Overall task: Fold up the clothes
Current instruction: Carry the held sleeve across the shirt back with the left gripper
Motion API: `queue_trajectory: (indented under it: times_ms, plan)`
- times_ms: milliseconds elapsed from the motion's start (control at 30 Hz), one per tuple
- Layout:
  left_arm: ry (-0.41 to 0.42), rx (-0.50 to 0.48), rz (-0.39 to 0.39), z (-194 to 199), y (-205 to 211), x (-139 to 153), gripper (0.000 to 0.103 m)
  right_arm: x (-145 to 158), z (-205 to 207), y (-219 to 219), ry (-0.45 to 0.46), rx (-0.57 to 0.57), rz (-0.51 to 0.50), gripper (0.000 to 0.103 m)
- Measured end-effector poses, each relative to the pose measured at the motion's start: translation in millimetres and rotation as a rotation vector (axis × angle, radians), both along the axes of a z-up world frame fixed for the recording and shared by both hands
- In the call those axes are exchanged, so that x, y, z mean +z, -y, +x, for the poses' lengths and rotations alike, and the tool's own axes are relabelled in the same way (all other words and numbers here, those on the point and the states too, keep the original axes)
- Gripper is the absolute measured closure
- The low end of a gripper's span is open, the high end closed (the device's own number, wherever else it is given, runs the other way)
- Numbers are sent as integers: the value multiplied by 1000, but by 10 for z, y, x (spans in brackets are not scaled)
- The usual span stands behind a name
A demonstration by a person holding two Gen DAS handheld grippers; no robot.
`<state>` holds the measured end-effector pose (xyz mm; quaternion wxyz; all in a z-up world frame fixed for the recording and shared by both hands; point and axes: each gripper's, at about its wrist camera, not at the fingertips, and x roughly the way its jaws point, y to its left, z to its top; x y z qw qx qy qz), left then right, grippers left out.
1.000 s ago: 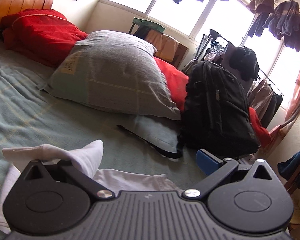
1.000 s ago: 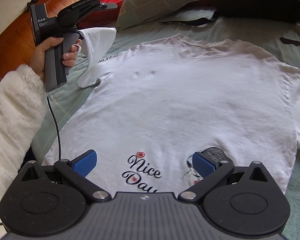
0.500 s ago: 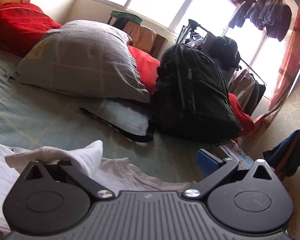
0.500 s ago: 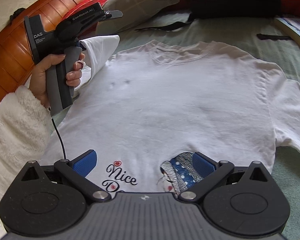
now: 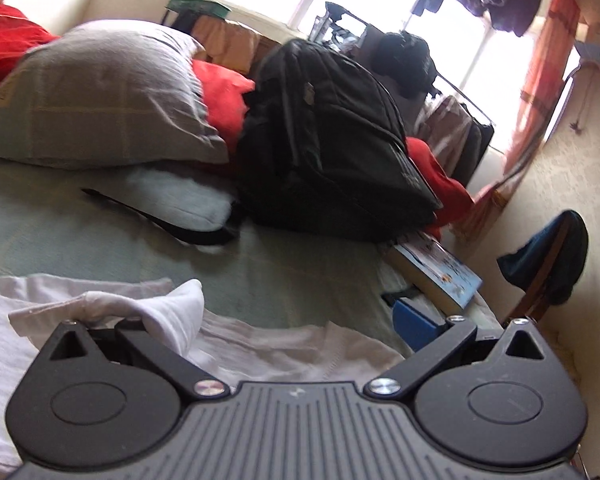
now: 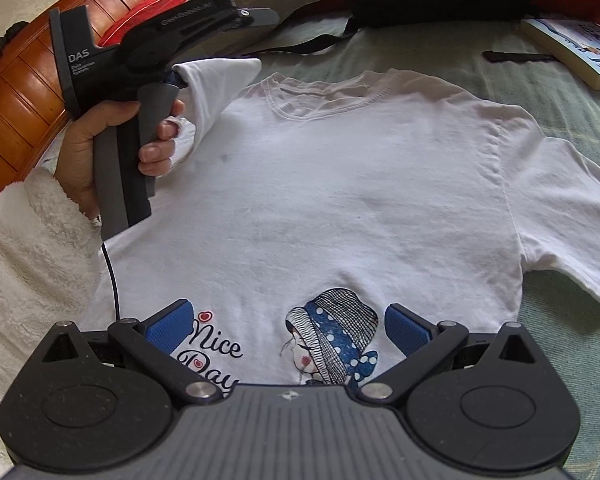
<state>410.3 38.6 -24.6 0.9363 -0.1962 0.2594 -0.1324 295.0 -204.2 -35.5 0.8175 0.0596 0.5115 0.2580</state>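
left claw (image 5: 296, 312) spread, raised | right claw (image 6: 286, 326) spread, low

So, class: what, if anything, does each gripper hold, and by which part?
The left gripper carries the white T-shirt by its sleeve, draped over one finger. The right gripper is open, holding nothing.

White short-sleeved T-shirt (image 6: 360, 184) lies flat, front up, across the centre of my right view, neckline toward the top. Print at lower centre: "Nice Day" lettering and a figure in a blue dotted headscarf. Its sleeve (image 6: 216, 80) at upper left is lifted off the bed, draped.
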Motion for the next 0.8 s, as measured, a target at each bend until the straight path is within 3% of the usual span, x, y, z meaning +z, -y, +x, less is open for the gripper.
queue_trajectory:
  times_ms: [800]
  plan:
    - [1,-254,58,-116,700,20,1,-29,19,51,-11,-16,-3,0]
